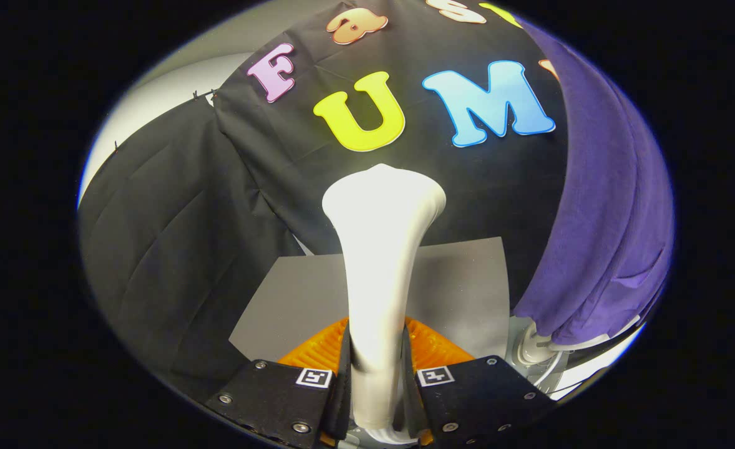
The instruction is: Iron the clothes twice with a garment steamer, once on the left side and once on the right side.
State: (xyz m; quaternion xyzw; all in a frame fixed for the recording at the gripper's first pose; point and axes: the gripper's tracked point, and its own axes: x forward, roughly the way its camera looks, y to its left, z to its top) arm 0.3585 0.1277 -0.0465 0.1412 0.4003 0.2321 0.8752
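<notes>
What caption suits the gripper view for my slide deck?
Gripper shut on white garment steamer, head raised ahead, purple garment hanging off to the right.

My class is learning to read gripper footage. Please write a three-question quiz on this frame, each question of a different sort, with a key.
1. True or false: the hand-held gripper is shut on the white garment steamer.
2. Multiple choice: the purple garment hangs
A. between the fingers
B. beyond the fingers, to the right of the steamer
C. flat on the grey board
3. Fill in: behind the steamer's handle lies a flat ____ board.

Key:
1. True; both fingers press on its handle.
2. B
3. grey
</notes>
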